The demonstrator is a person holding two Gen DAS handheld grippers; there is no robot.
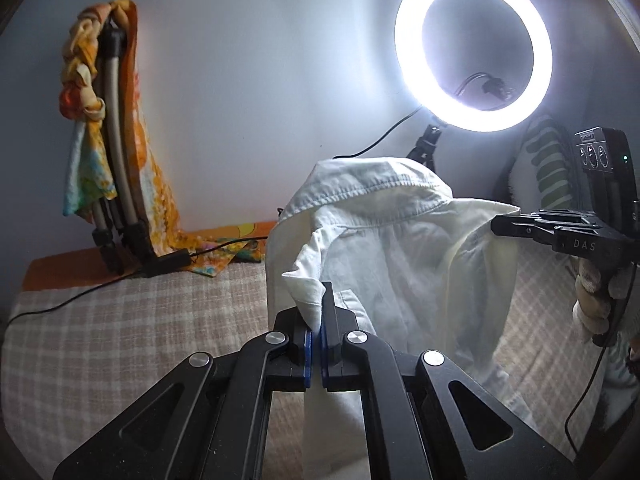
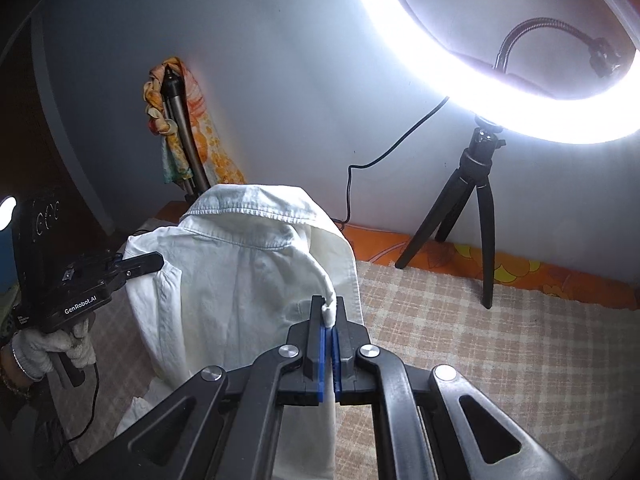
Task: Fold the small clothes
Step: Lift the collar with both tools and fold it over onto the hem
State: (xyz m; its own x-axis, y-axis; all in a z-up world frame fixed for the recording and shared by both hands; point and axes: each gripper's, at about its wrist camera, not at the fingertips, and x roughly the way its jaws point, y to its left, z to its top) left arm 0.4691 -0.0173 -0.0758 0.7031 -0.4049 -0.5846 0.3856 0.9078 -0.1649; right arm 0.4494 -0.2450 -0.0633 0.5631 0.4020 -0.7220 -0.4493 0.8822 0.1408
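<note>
Above the checked bed cover (image 2: 460, 320), near the ring light (image 1: 474, 52) and its tripod (image 2: 468, 200), the left gripper (image 1: 316, 312) and right gripper (image 2: 330, 320), jaws fully closed, each pinch the hanging white shirt (image 1: 400, 248).

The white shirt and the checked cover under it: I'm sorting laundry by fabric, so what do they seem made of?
White shirt: looks like woven cotton, matte, going by the stitched collar seam and soft creases; a blend is possible. Checked cover: seems a coarse woven cotton or blend, matte, with visibly nubby texture in its beige-and-white checks.
</note>
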